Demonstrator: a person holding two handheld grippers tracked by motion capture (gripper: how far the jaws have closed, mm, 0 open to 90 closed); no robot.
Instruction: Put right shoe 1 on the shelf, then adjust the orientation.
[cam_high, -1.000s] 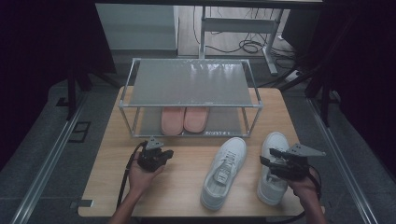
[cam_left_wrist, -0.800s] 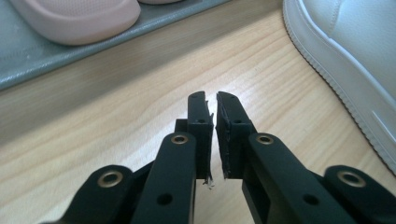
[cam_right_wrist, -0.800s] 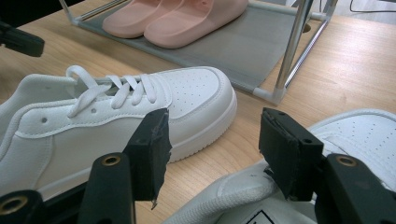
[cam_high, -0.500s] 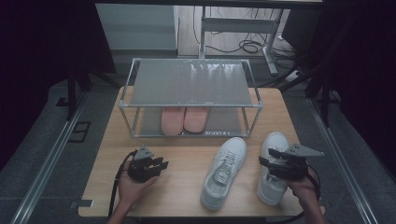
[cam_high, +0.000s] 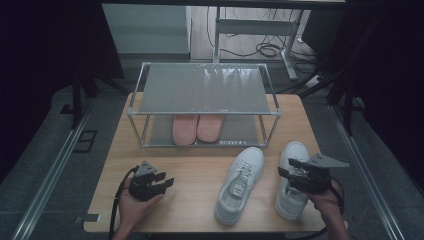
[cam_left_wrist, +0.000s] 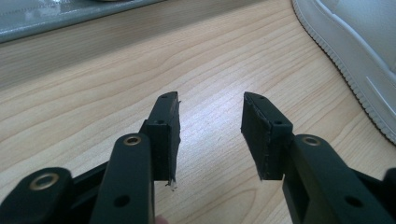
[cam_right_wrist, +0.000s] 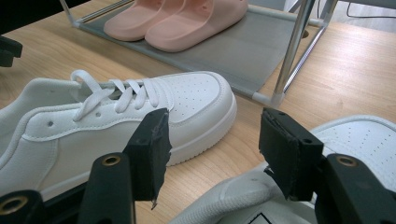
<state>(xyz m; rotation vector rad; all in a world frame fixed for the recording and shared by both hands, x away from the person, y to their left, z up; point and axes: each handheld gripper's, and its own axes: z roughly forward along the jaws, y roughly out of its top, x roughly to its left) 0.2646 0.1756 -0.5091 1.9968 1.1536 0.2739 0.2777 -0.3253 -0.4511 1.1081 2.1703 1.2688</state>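
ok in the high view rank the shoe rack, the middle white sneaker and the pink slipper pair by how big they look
1. shoe rack
2. middle white sneaker
3. pink slipper pair, partly hidden under the rack's top shelf, so their full size is unsure

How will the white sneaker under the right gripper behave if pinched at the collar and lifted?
The white sneaker probably lifts stiffly: thick rubber sole, structured upper. Its toe may droop, since a collar grip sits at the heel end. The smooth upper looks slightly slippery against the right gripper, whose jaws stand open above it.
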